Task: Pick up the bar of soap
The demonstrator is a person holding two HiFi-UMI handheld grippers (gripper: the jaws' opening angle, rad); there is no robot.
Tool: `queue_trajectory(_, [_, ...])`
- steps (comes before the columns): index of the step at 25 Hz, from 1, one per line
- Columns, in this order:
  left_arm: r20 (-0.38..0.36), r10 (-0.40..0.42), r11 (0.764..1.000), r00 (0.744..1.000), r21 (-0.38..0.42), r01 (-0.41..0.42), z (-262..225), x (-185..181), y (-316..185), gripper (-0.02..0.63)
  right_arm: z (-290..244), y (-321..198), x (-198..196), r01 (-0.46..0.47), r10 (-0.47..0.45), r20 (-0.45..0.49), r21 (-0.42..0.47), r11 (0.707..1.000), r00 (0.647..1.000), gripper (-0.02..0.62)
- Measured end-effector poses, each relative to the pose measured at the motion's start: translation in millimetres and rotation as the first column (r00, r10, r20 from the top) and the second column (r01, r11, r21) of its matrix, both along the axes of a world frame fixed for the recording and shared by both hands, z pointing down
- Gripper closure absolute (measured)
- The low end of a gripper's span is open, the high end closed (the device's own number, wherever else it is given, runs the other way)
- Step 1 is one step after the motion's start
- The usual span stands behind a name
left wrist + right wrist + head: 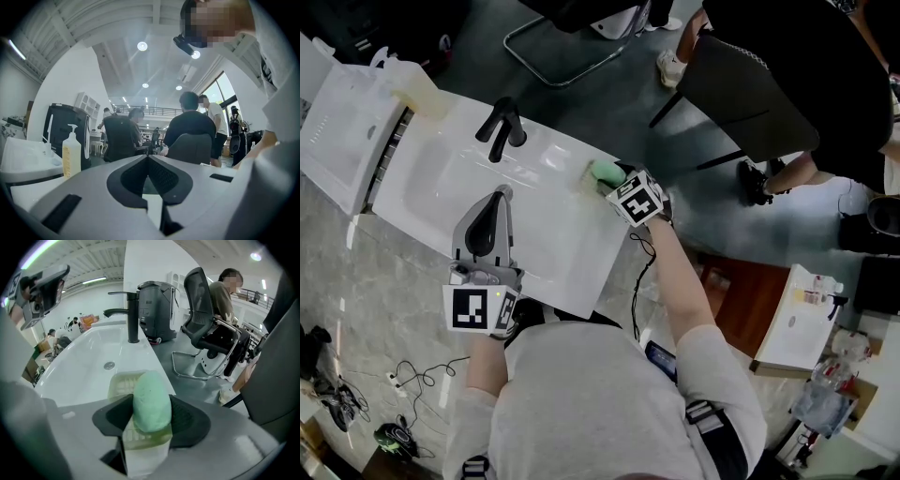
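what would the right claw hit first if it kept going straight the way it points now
The pale green oval bar of soap, already between the pads of the right claw and seemingly touching both; just under it is the clear ribbed plastic soap dish on the white sink counter.

i see my light grey short-sleeved shirt (581, 394), a thin black cable (635, 291), and black-and-white marker cubes (480, 309) on the grey plastic left gripper (498, 194) and right gripper (607, 180).

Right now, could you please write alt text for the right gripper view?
The right gripper grips a green bar of soap over a clear soap dish on a white sink; a black faucet stands behind.
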State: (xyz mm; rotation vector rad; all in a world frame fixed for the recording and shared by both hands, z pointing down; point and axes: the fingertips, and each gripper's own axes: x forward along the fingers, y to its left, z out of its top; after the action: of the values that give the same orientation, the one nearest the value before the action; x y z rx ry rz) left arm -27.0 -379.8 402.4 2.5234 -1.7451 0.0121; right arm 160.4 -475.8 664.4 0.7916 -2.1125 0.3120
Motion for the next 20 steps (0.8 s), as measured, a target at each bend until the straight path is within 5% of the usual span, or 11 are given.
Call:
queue_trajectory(8, [0.000, -0.011, 1.000, 1.000, 0.006, 0.011, -3.5, -7.7, 3.8, 0.598, -14.7, 7.3, -4.8, 0.034, -0.029, -0.033, 0.163, 0.986, 0.999, 0.395])
queue_trajectory(20, [-0.008, 0.024, 1.000, 1.000, 0.014, -0.024, -6.2, -10.8, 6.3, 0.598, -38.0, 17.9, -10.3, -0.081, 0.066, 0.081, 0.186, 0.979, 0.994, 0.457])
